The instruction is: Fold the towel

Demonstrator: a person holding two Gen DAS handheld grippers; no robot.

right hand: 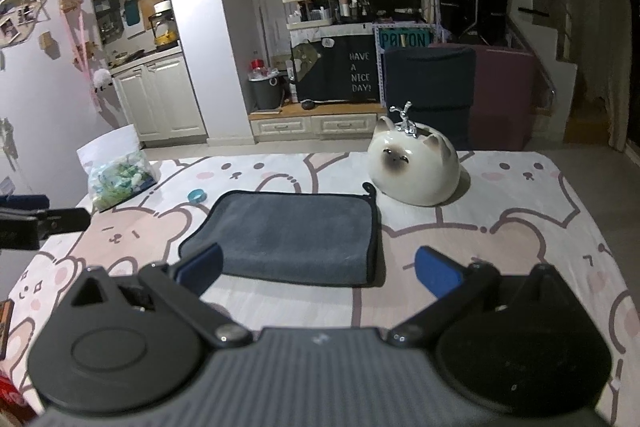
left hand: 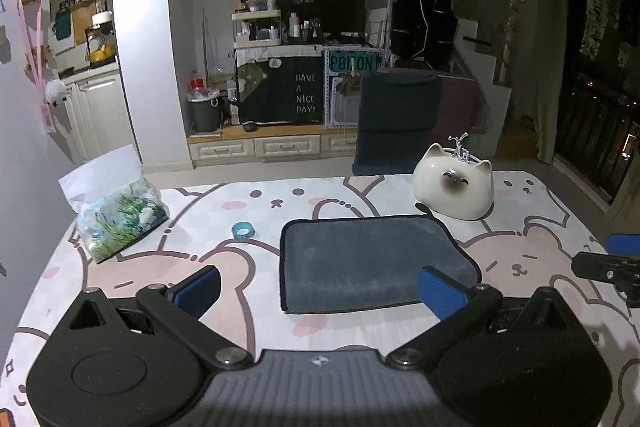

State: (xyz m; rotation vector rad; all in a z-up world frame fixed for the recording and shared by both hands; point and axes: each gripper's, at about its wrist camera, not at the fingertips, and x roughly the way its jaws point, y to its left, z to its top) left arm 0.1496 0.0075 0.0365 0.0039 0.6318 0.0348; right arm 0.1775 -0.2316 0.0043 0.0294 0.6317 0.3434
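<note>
A grey towel (left hand: pixel 372 259) with a dark hem lies flat as a folded rectangle on the cartoon-print table cover (left hand: pixel 256 211). It also shows in the right wrist view (right hand: pixel 288 237). My left gripper (left hand: pixel 320 289) is open and empty, above the towel's near edge, its right pad over the near right corner. My right gripper (right hand: pixel 320 271) is open and empty, near the towel's front edge, its left pad over the near left corner. The right gripper's tip shows at the right edge of the left wrist view (left hand: pixel 612 265).
A white ceramic cat-head holder (left hand: pixel 454 183) stands just behind the towel's far right corner. A small blue tape roll (left hand: pixel 243 230) lies left of the towel. A plastic bag of green and white items (left hand: pixel 120 215) sits at the table's far left. A dark chair (left hand: pixel 396 123) stands behind the table.
</note>
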